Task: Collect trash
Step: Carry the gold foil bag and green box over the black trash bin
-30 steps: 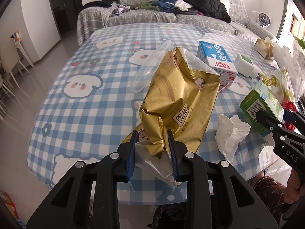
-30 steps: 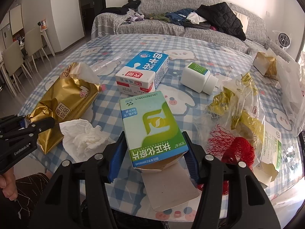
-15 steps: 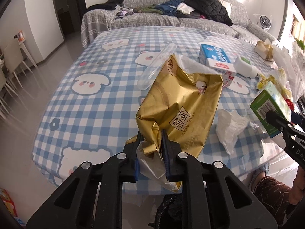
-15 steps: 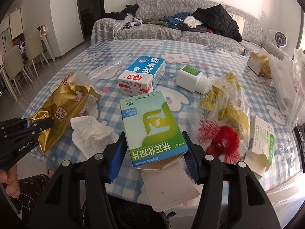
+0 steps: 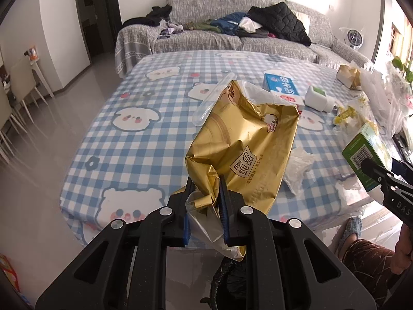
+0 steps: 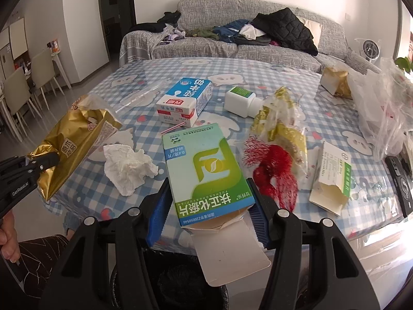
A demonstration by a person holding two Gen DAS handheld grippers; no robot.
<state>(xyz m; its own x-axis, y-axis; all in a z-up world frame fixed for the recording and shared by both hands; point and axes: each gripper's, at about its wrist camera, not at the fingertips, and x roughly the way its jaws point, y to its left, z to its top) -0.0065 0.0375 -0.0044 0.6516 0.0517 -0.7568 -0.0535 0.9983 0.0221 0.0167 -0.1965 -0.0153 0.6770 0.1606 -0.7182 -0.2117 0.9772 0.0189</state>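
**Two claws, two pieces of rubbish held over a checked worktop**

Two rooms' worth of clutter shows in one space: a long grey fabric sofa (image 5: 232,38) heaped with dark clothes runs along the white back wall, pale dining chairs (image 6: 23,90) stand at the left on a glossy grey floor, and a small fan (image 6: 369,49) sits at the right.

Before the sofa stands the worktop (image 5: 144,139), covered with a blue-and-white checked cloth printed with white cartoon dogs.

Held clear above its near edge, the crumpled gold foil snack bag (image 5: 242,152) is pinched at its lower end by the left claw (image 5: 205,201), with clear film bunched between the blue pads. Its label is in Chinese characters.

The right claw (image 6: 209,206) is clamped on the sides of the green, blue and white cardboard medicine box (image 6: 204,170), flap hanging open, printed "FUZHENGHUAYUPIAN"; it too is held near the worktop's near edge. Below both claws lies the black-lined bin (image 6: 180,279).

On the cloth lie a blue-and-white milk carton (image 6: 184,100), a white plastic pill bottle with green label (image 6: 240,100), a crumpled white tissue (image 6: 129,166), red mesh netting (image 6: 276,175), a clear wrapper with yellow print (image 6: 281,118) and an opened white-and-green carton (image 6: 331,178).

The claw bodies read "GenRobot.AI" and "DAS".
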